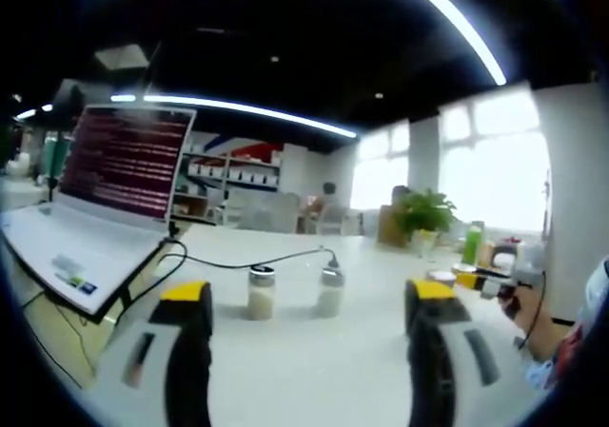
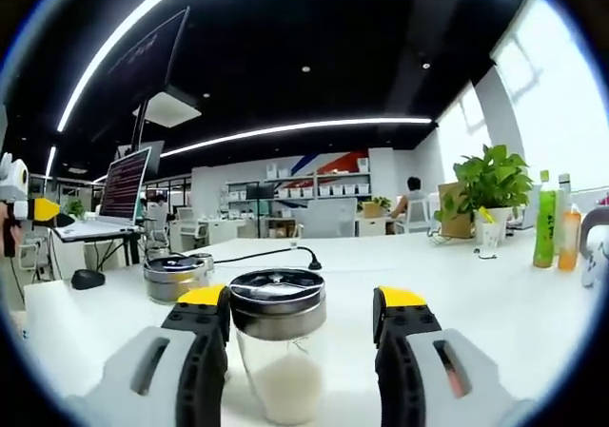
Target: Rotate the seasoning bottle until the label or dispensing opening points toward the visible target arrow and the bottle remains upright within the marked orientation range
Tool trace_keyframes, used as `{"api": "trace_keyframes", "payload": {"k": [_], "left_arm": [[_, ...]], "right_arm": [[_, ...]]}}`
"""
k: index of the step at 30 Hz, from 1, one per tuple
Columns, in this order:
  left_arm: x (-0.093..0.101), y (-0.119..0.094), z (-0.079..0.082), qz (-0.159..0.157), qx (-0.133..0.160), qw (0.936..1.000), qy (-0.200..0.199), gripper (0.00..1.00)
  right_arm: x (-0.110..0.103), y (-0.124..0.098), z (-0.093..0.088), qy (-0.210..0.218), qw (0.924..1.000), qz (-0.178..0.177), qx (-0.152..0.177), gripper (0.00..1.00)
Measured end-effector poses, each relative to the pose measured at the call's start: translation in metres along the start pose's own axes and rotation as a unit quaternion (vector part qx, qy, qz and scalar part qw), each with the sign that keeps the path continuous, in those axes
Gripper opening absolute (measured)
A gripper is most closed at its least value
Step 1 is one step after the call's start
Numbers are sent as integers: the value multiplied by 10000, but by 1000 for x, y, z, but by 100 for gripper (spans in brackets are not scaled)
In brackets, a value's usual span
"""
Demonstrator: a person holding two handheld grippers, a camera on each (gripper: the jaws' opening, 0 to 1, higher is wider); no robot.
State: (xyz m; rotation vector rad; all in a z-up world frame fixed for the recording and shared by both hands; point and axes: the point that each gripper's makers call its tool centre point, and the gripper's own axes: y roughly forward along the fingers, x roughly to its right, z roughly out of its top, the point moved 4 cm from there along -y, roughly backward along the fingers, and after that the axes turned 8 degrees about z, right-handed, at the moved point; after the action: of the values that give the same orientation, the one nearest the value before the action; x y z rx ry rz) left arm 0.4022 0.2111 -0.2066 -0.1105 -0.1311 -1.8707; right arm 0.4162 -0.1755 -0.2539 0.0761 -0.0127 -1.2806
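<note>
In the left gripper view a laptop [image 1: 105, 194] overhangs the table [image 1: 314, 370] edge at left; two seasoning bottles [image 1: 261, 292] stand upright on open tabletop beyond the left gripper [image 1: 309, 303], jaws apart; in the right gripper view the right gripper [image 2: 303, 318] brackets one bottle [image 2: 278, 351], jaws apart, contact unclear; a plant [image 2: 490, 184] stands right.

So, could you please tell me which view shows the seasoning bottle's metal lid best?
The right gripper view: the seasoning bottle stands close between the open right gripper, its lid's top plainly visible. The left gripper view shows two bottles small and distant; I cannot tell which is this one.
</note>
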Motion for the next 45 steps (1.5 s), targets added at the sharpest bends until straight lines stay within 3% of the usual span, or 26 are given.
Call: {"api": "trace_keyframes", "payload": {"k": [6,10,15,18,22,24,27,30,35,45], "left_arm": [[-1,0,2,54,21,10000,0,88],[0,1,0,54,-5,10000,48,88],[0,0,2,80,6,9999,71,88],[0,0,3,110,9,9999,65,88],[2,-3,6,81,65,9999,104,87],[3,-3,6,130,70,9998,119,87],[5,-2,4,132,55,9998,112,87],[11,0,3,107,40,9999,108,87],[23,6,-2,-77,-54,9998,151,87],[27,9,-6,-218,-128,9996,134,87]], "right_arm": [[-6,-7,22,-223,9990,374,131,63],[-4,-5,41,-392,9967,557,437,60],[-1,0,54,-748,9926,894,328,62],[-2,1,59,-618,9876,1395,357,62],[-3,4,46,-509,9729,2256,46,66],[0,4,43,-414,9703,2383,58,69],[5,5,39,-423,9638,2630,131,64],[11,7,36,-576,9607,2709,162,64],[9,8,26,-358,9527,3017,6,60],[4,17,19,-255,9476,3179,-169,57]]}}
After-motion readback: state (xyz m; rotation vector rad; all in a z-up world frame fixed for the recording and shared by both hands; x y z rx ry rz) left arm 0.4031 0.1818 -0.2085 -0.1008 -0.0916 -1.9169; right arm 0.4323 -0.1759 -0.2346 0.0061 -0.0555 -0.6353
